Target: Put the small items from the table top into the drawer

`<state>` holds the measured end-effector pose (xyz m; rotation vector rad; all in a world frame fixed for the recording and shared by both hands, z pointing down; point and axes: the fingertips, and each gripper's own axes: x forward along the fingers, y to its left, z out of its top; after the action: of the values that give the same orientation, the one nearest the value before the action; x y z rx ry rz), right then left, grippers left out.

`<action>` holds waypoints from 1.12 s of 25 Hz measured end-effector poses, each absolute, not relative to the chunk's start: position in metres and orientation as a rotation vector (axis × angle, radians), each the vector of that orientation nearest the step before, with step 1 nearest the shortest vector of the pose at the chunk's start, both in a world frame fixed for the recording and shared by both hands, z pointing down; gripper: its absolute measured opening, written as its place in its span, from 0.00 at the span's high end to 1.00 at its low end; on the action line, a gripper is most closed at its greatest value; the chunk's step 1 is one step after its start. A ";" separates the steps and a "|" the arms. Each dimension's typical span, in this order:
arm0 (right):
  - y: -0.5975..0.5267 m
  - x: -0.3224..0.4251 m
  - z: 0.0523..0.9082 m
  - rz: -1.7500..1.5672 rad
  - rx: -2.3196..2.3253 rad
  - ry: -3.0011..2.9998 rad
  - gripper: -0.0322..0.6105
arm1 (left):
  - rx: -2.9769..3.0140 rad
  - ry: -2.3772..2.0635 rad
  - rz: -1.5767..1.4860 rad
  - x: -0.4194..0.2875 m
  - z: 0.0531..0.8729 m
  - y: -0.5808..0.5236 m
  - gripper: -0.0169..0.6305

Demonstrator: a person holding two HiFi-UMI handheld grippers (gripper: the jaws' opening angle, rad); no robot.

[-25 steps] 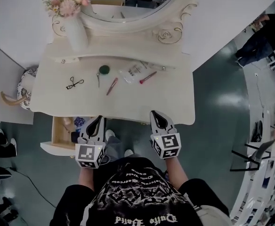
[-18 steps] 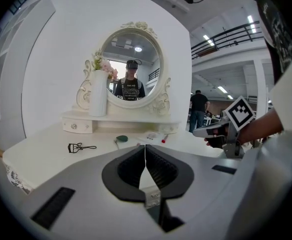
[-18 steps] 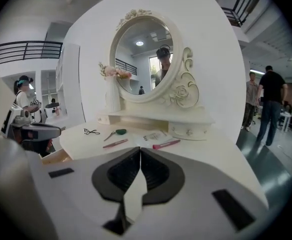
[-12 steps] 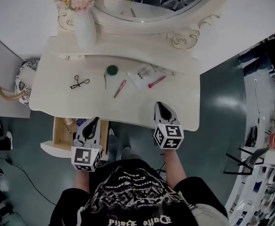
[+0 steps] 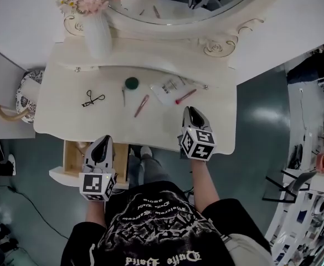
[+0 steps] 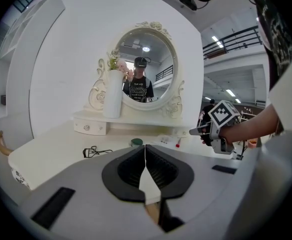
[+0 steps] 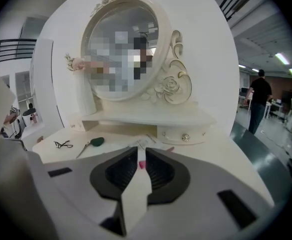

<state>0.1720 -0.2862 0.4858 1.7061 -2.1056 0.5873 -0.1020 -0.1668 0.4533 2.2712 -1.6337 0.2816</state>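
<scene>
One right gripper (image 5: 190,111) forward, newly ajar

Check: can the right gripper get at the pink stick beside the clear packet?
Probably yes: the right gripper, jaws just opening and empty, points at the pink stick; only bare tabletop lies between.

- Lighting: bright, even and indoor. The white table top (image 5: 167,123) is well exposed, with only faint, soft shadows.
- Source: ceiling strip lights (image 7: 281,59), seen in the right gripper view.
- Glare: a pale sheen on the floor (image 5: 267,118).
- Distortion: both gripper views are strongly fisheye, with black corners and bowed edges.
- Focus: the near foreground is soft and the head view is sharp.
- Mosaic patch laid over the mirror (image 7: 121,49).
</scene>
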 end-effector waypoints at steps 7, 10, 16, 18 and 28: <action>-0.312 0.179 0.509 0.779 1.753 -2.035 0.79 | 2.187 -1.718 0.327 -0.117 0.458 -0.163 0.95; -0.324 0.182 0.516 0.807 1.779 -1.994 0.76 | 2.137 -1.761 0.348 -0.124 0.460 -0.156 0.95; -0.346 0.195 0.526 0.872 1.906 -1.885 0.73 | 2.043 -1.837 0.346 -0.140 0.463 -0.145 0.95; -0.351 0.197 0.532 0.882 1.915 -1.850 0.73 | 2.019 -1.866 0.336 -0.147 0.460 -0.143 0.95; -0.364 0.207 0.562 0.934 1.908 -1.708 0.74 | 1.942 -1.946 0.306 -0.162 0.454 -0.140 0.95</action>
<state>0.2068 -0.3640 0.5624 1.9076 -1.7084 0.9336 -0.1622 -0.1404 0.4541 1.9415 -1.9457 0.3060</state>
